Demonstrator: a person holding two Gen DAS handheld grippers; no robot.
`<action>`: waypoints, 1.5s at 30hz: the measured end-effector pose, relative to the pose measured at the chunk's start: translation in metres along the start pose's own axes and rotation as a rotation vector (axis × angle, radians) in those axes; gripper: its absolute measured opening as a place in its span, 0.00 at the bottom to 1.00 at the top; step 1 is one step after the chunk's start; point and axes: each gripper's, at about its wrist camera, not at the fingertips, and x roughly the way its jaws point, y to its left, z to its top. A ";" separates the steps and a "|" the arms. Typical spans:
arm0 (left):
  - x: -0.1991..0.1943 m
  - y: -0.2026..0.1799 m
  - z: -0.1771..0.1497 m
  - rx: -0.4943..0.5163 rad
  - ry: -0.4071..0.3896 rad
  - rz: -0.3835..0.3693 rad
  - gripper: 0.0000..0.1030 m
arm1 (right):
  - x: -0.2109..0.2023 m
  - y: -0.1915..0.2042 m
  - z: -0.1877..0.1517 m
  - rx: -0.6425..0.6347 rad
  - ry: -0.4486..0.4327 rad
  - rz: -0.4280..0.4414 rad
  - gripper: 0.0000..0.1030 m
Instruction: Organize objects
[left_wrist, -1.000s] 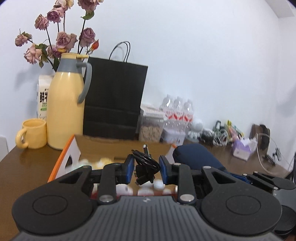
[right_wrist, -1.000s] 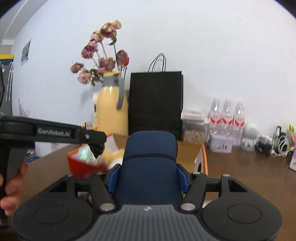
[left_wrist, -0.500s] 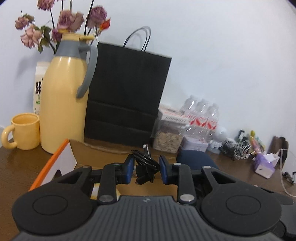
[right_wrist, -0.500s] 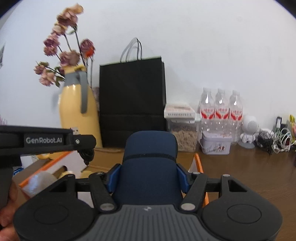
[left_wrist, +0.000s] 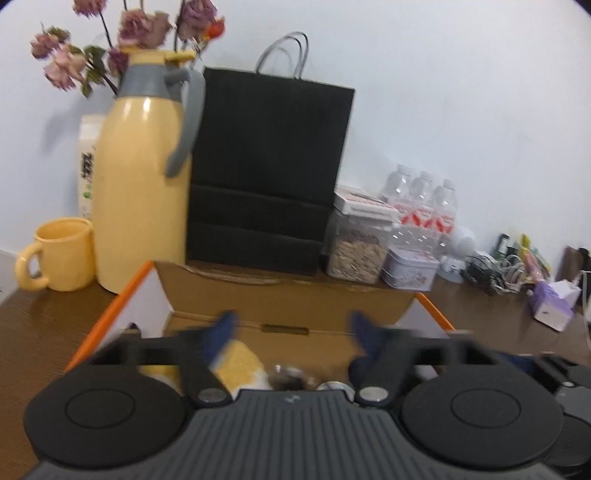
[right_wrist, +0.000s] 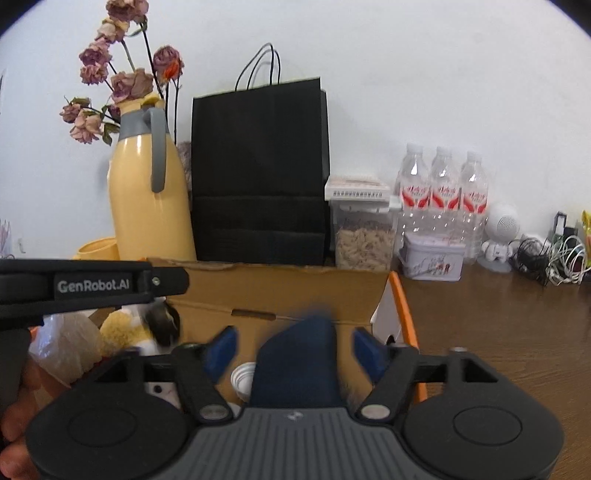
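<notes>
Now left gripper (left_wrist: 291, 325) jaws opening, nothing between. Right gripper (right_wrist: 295, 345) jaws opening, blue pouch (right_wrist: 295, 362) between them, pads clear, lower centre, dropping into box (right_wrist: 280, 291) beside plush (right_wrist: 118, 330). Bottles (right_wrist: 443, 192), cables (right_wrist: 550, 258) on bench (right_wrist: 498, 314), unsorted.

Both your wrist cameras look slightly downward, close over the cardboard box (left_wrist: 288, 295) (right_wrist: 280, 288), toward the wall; both share the black paper bag (left_wrist: 269, 170) (right_wrist: 258, 173) behind it.
</notes>
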 end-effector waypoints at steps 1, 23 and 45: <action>-0.003 -0.001 0.001 0.006 -0.019 0.013 1.00 | -0.003 0.000 0.000 0.002 -0.014 0.001 1.00; -0.046 -0.009 0.009 -0.007 -0.088 0.019 1.00 | -0.044 0.003 0.011 -0.018 -0.100 -0.005 1.00; -0.144 0.016 -0.016 0.010 -0.067 0.069 1.00 | -0.130 0.010 -0.015 -0.044 -0.085 0.015 1.00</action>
